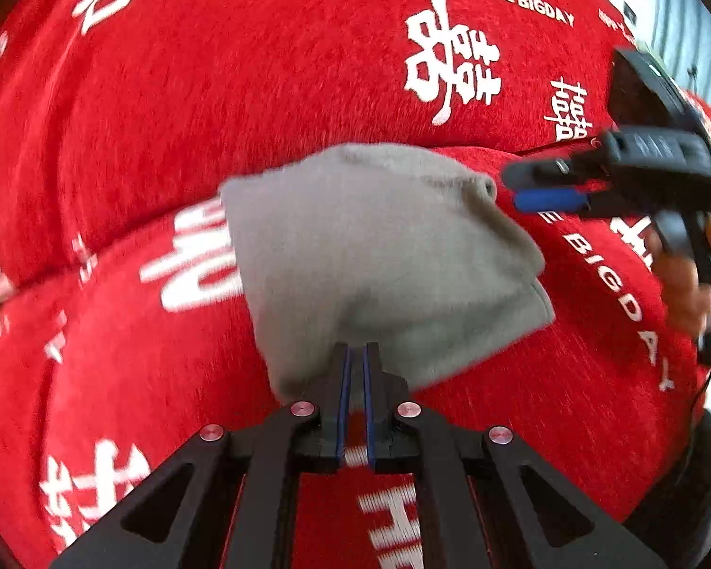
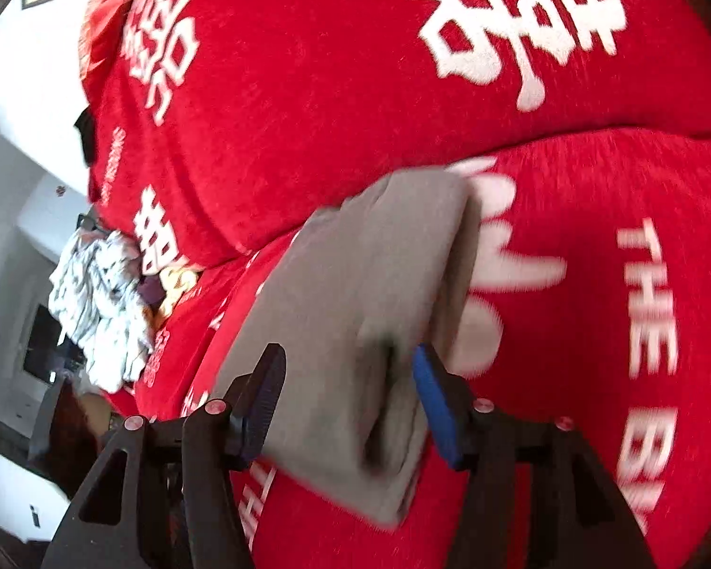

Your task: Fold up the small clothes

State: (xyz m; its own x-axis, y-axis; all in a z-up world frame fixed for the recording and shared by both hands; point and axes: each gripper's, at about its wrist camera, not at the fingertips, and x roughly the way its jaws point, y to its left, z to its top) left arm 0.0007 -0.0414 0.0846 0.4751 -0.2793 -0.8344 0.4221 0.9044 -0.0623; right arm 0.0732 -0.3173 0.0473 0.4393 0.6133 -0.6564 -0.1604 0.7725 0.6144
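A small grey garment (image 1: pixel 379 256) lies folded on the red sofa cover; it also shows in the right wrist view (image 2: pixel 369 294). My left gripper (image 1: pixel 357 355) is shut, its fingers pinching the near edge of the grey cloth. My right gripper (image 2: pixel 348 370) is open, with the folded grey garment lying between and beyond its fingers, untouched by the pads as far as I can tell. In the left wrist view the right gripper (image 1: pixel 535 187) hovers at the garment's right corner with its fingers apart.
A red sofa cover (image 1: pixel 260 95) with white characters and "THE BIGDAY" text fills both views. A pile of white patterned clothes (image 2: pixel 99 298) lies at the sofa's far left end. A dark piece of furniture (image 2: pixel 66 417) stands below it.
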